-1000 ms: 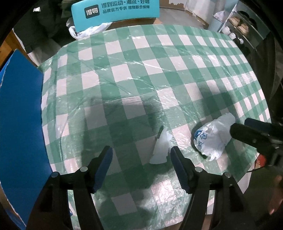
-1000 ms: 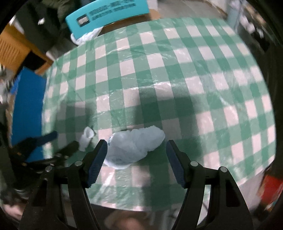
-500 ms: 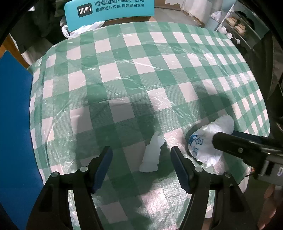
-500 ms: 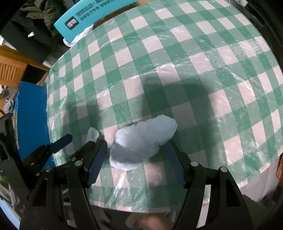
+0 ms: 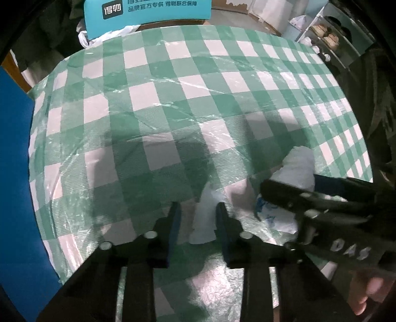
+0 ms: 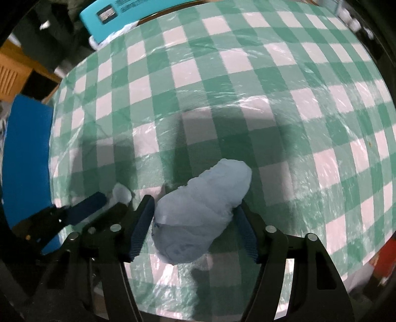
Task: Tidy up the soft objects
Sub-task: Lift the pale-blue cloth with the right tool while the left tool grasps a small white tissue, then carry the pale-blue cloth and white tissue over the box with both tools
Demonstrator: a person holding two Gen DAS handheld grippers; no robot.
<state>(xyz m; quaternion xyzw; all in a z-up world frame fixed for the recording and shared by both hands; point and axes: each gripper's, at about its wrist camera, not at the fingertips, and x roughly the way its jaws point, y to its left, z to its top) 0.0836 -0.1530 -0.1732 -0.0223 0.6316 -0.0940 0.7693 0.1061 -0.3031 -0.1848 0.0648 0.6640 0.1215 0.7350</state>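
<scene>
Two soft things are lying on one checked tabletop (image 5: 173, 81): one small white scrap of tissue (image 5: 204, 218) and one crumpled pale plastic bag (image 6: 200, 218) with blue print. Two tongs are showing, the left tongs (image 5: 196, 223) and the right tongs (image 6: 194, 229). One teal sign (image 5: 148, 14) is standing at the far edge, and one blue board (image 5: 14, 173) is sitting at the left.
</scene>
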